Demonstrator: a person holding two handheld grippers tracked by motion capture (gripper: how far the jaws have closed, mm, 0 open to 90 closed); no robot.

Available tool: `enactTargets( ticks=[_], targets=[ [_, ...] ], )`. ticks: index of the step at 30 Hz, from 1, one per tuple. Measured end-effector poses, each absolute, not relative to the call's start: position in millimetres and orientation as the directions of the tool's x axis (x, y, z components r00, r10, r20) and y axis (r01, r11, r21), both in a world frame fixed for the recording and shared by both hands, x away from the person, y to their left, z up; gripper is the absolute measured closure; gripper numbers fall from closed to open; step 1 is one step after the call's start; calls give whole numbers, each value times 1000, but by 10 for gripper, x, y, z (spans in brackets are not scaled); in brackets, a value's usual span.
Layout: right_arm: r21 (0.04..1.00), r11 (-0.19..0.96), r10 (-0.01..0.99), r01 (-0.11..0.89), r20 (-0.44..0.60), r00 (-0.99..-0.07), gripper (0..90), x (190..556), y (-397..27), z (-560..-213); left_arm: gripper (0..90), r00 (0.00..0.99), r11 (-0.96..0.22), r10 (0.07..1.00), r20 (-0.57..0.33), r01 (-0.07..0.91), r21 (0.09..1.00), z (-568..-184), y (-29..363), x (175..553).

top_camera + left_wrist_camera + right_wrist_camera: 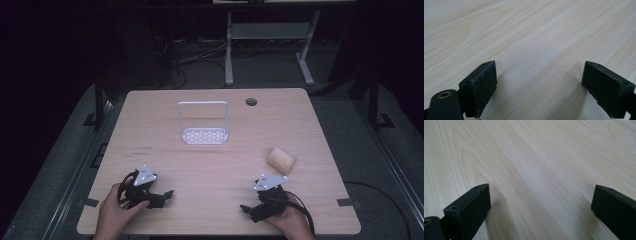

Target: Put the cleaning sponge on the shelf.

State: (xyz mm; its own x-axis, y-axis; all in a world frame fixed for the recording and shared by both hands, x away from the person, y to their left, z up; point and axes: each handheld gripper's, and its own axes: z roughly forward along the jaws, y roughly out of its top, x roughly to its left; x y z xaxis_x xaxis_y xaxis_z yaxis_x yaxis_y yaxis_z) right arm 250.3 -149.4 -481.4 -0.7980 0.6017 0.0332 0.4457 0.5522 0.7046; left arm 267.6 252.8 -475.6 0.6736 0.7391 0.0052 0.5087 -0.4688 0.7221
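My left gripper (pixel 165 195) rests near the table's front left, held by a hand, its jaws pointing right. In the left gripper view it (pixel 539 87) stands open over bare wood. My right gripper (pixel 248 210) sits at the front right, jaws pointing left, and in the right gripper view it (pixel 541 207) is open with only wood grain between its fingers. A pale beige roll-shaped object (pixel 281 159) lies on the table just behind the right gripper. A white wire-frame stand (pixel 204 125) with a perforated base stands upright mid-table.
The light wooden table (pixel 165 150) has a round cable hole (pixel 251 102) at the back right. Beyond its far edge stand a white desk frame (pixel 270 45) and loose cables on a dark floor.
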Motion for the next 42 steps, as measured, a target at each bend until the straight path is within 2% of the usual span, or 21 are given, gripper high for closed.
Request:
enactTargets(
  ticks=[12, 42],
  targets=[
    [683, 575, 586, 450, 40, -810, 48, 2514, -1499, -4771, 121, 674, -470, 739, 6, 508, 722, -4755, 2530, 2674],
    [713, 506, 645, 484, 59, -762, 65, 2454, -1841, -4521, 121, 674, -470, 739, 6, 509, 722, -4755, 2530, 2674]
  ],
)
